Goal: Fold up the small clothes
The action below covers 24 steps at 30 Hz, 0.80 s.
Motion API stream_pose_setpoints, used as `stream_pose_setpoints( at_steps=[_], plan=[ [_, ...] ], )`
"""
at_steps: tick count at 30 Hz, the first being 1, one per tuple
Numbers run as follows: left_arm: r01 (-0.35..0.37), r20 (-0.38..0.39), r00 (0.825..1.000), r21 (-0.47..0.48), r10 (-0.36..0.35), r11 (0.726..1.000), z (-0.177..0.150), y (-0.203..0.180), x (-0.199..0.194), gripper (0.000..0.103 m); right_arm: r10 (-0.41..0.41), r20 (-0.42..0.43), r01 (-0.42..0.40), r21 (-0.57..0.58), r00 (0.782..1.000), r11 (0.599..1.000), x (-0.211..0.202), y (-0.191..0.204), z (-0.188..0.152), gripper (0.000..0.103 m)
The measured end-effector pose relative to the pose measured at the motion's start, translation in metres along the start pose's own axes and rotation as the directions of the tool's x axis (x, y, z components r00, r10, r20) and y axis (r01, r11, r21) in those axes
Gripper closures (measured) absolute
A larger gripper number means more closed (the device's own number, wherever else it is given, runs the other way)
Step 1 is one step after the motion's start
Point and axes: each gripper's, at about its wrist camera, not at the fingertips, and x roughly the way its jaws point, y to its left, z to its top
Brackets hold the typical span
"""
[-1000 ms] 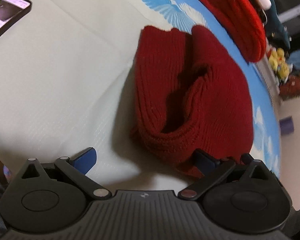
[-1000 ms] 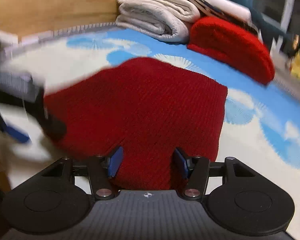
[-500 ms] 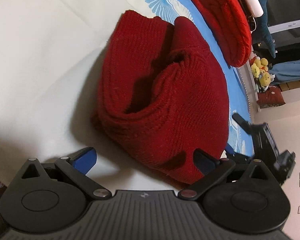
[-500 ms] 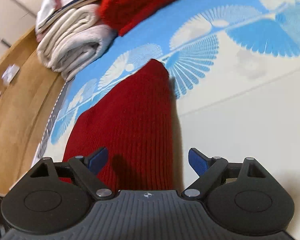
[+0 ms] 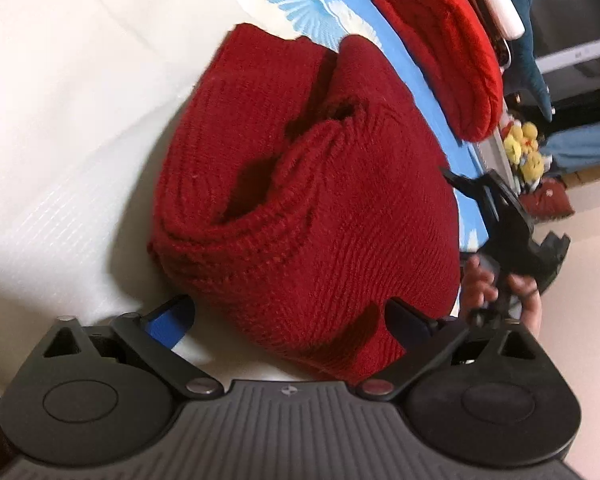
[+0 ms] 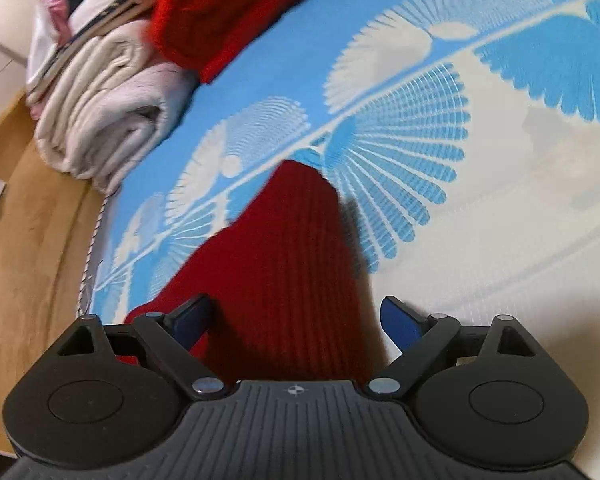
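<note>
That dark red hat (image 5: pixel 308 200) sitting between the left gripper's (image 5: pixel 288 320) spread fingers is looking like chunky ribbed knit, matt and fuzzy. The sheet (image 6: pixel 480 240) under the right gripper (image 6: pixel 296 316) is showing as smooth printed cloth. The tongs are looking like matt black plastic (shiny metal pivots, blue pads). Left of them, glossy wood floor (image 6: pixel 28 240).

Background stuff: a blue and cream bedsheet (image 6: pixel 500 216) with a fan-like print runs out ahead of both claws. Up front and left of the right claw there's a stack of rolled cream towels (image 6: pixel 100 120), with a bright red knit piece (image 6: pixel 236 12) just beside it. Wooden floor (image 6: pixel 28 240) is off to the left. Far right of the left claw sit some little yellow plush toys (image 5: pixel 524 148).
</note>
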Motion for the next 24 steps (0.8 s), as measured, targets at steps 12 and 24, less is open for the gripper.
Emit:
stream_pose_setpoints(
  at_steps=[12, 24],
  plan=[
    [-0.120, 0.064, 0.991, 0.030, 0.118, 0.992, 0.038, -0.021, -0.004, 0.059, -0.077, 0.136, 0.091, -0.103, 0.988, 0.990, -0.066, 0.011, -0.032, 0.087],
    [-0.045, 0.005, 0.999, 0.151, 0.045, 0.987, 0.135, -0.083, 0.077, 0.049, -0.093, 0.117, 0.080, 0.110, 0.989, 0.991, -0.165, -0.072, -0.105, 0.077]
  ],
)
